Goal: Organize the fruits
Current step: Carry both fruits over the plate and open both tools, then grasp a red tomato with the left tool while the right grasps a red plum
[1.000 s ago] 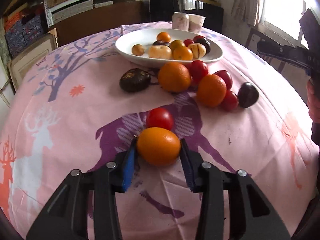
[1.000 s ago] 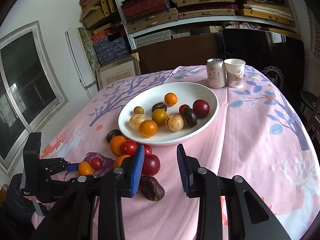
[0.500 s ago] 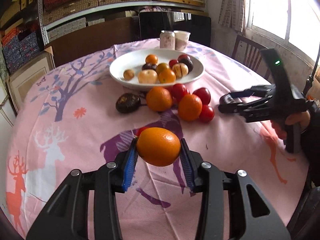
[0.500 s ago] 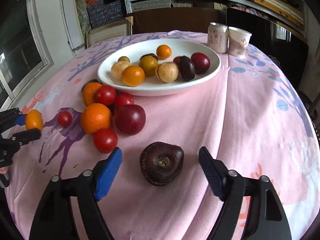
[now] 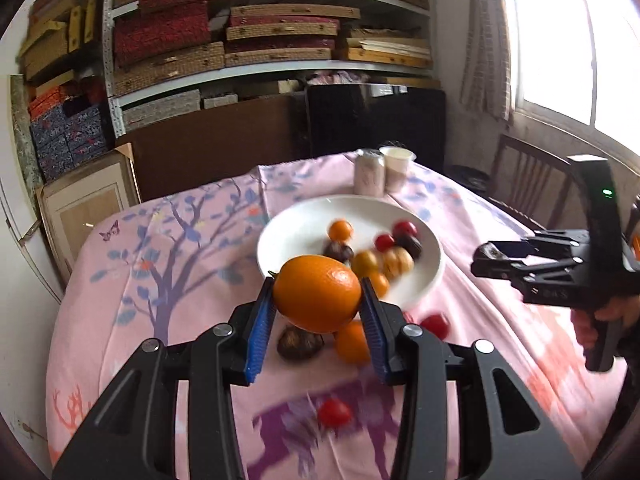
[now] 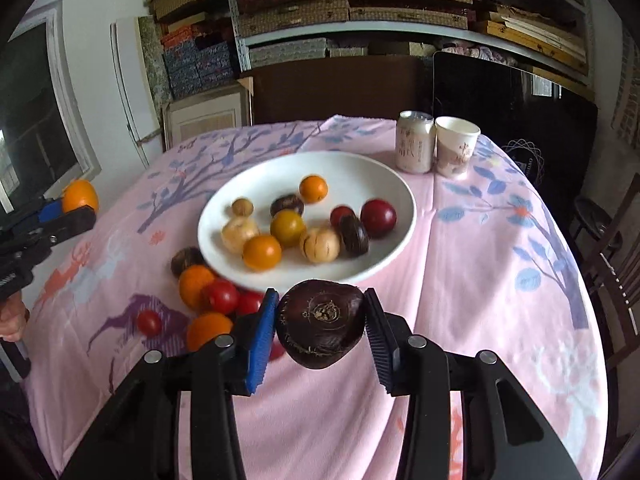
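- Now, left gripper (image 5: 318, 300) clamps an orange (image 5: 317, 298) between its blue pads, held in the air on the near side of the plate (image 5: 280, 240), clear of the cloth (image 5: 160, 280).
- Right gripper (image 6: 320, 324) has just been closing; its pads sit against a dark brown fruit (image 6: 320, 322), lifted just in front of the plate's near rim.
- Plate, white, holds about ten small fruits: orange, yellow, tan, red, dark.
- Loose oranges (image 6: 195, 284) and tomatoes (image 6: 220, 296) lie on the cloth at the plate's near-left edge, touching one another.
- Can (image 6: 415, 146) and paper cup (image 6: 456, 146) stand side by side just behind the plate.
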Available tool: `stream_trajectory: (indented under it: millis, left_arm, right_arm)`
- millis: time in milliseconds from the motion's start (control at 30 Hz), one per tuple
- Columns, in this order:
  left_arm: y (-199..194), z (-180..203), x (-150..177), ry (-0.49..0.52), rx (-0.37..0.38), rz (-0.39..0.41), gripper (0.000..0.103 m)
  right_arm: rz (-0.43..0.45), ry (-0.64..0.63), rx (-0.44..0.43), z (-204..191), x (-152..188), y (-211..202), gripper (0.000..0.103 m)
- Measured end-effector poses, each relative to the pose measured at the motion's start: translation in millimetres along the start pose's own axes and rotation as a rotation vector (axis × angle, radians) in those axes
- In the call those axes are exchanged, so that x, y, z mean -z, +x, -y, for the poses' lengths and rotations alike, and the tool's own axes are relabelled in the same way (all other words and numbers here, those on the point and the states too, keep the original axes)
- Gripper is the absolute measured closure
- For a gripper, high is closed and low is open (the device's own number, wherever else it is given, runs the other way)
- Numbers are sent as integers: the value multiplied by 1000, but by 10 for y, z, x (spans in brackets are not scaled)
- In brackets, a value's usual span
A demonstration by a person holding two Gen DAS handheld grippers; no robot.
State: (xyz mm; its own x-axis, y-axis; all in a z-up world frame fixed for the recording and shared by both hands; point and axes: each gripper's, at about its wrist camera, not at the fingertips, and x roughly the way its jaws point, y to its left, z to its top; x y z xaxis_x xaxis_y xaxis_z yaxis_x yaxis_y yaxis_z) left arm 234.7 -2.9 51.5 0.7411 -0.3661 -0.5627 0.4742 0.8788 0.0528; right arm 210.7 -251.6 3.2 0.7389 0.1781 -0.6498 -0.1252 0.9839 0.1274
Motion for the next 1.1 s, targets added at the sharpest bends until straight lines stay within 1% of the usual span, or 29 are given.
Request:
stream_trajectory:
  millis: [33,100,200,267,333,367,433,533,567,600,633,667,700,733,800,900,1000,1100]
  left_arm:
    - [111,-26,-66,-14,-11,-3,63]
    - [349,-54,-153,-36,-12,-13,63]
    - [703,-37,-130,-50,17,-41,63]
    - [863,-25,-75,-68,12,-65,63]
    - [1003,-29,-27,-88,27,-96,63]
    - [1054,-23,-21,-85,21,-106,63]
    - [1106,-12,-11,-70,18,-109,63]
    - [1160,-37,-15,-89,39,-111,63]
    - [1173,-34,-17,-88,28,-105,62]
    - [1180,-33,-18,-87,7,-100,48]
    - [1173,-26,-16,-82,-26,-93,21]
    - [1124,-29,-4,-82,-48,-62,6]
    - [1071,-35,-4,-79,-55,-38,5]
    - [1011,-33,-14,-62,-52,-34,5]
    - [893,-38,-9,-46,-42,-44,5]
    - [680,-37,94,-28,-20,-71,4]
    - [477,21,345,25,-25,-116,4]
    - [346,128,663,88,-31,-172,4]
  right_arm:
    - [25,2,7,10,-95,44,60]
    - [51,2,-17,35,-263,174,60]
    - [46,34,-43,65,-481,444,60]
    - [29,50,-46,72,-589,670,60]
    - [16,64,-38,69,-649,849,60]
    - [9,81,-33,80,-668,931,60]
    - [4,113,-12,101,-678,1044,60]
    - [-34,150,-32,109,-650,1182,59]
    - [-42,169,-39,135,-634,1208,56]
    - [-36,193,-46,163,-625,1212,30]
    - [-21,223,-49,208,-613,1187,5]
    - [8,253,-45,261,-600,1124,4]
    - [21,253,-41,291,-597,1069,4]
    - [28,239,-37,315,-594,1003,4]
    - [39,222,-28,365,-532,836,4]
    - [8,195,-37,380,-353,627,4]
    - [-49,137,-39,309,-86,507,4]
    - [-108,76,-42,154,172,538,4]
